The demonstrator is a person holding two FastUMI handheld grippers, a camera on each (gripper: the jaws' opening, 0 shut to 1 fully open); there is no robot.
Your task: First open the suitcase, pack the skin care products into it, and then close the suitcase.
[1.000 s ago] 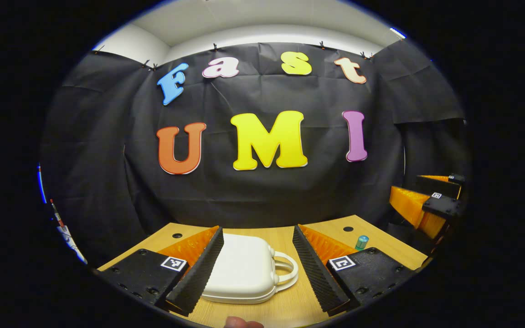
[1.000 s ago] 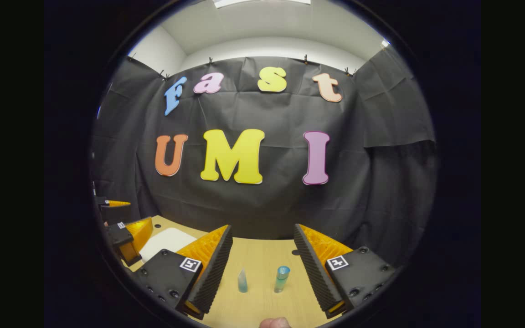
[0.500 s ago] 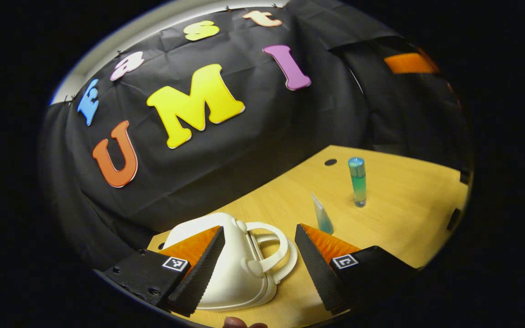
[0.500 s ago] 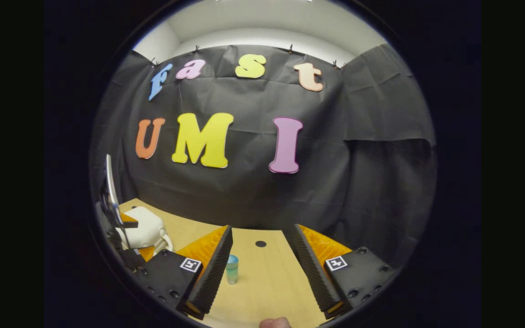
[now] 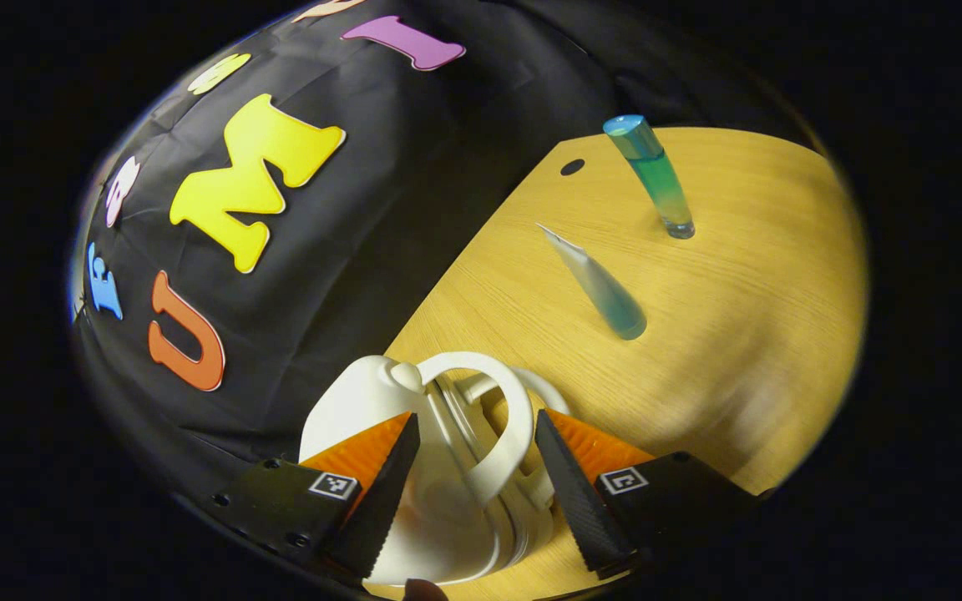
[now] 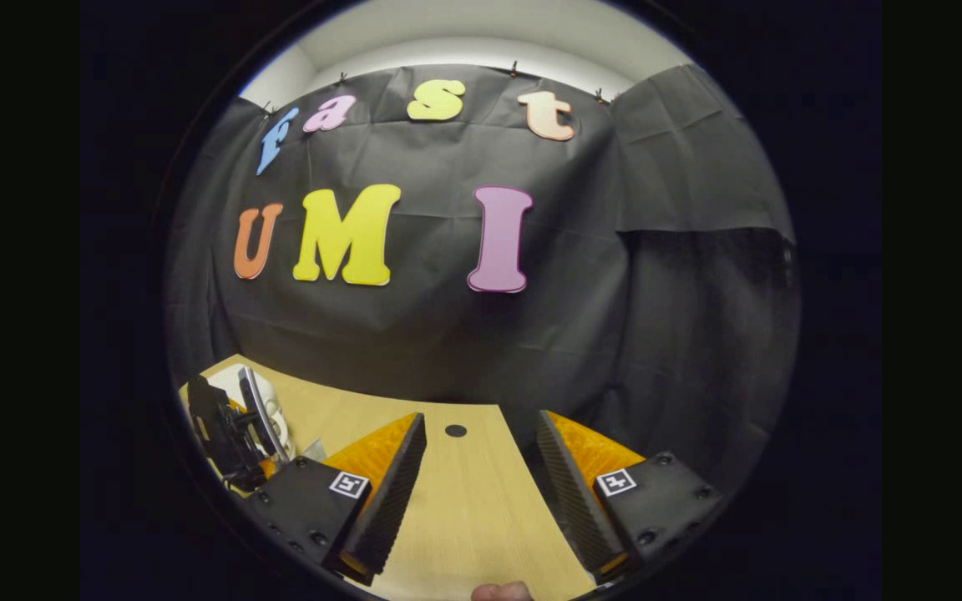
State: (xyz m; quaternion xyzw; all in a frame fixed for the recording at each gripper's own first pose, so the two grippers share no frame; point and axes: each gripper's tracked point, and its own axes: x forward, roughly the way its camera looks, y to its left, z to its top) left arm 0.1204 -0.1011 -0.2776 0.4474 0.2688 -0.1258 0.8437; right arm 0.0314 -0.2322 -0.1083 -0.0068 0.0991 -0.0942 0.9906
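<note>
Left tongs (image 5: pixel 473 484) spread wide, straddling the handle (image 5: pixel 504 434) of the white suitcase (image 5: pixel 414 492) on the desk (image 5: pixel 740 334); right tongs (image 6: pixel 477 492) gape over bare wood.

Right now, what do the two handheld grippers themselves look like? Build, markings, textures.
Both match. The left gripper has two wedge-shaped fingers with ribbed inner pads, ridged outer faces, and black bolted mounting blocks, each carrying a small square black-and-white marker tag. The right gripper has the same build and its own tags. No cables or sleeves visible.

Recording booth; black cloth wall (image 6: pixel 448 351); wooden table (image 6: pixel 473 509).
</note>
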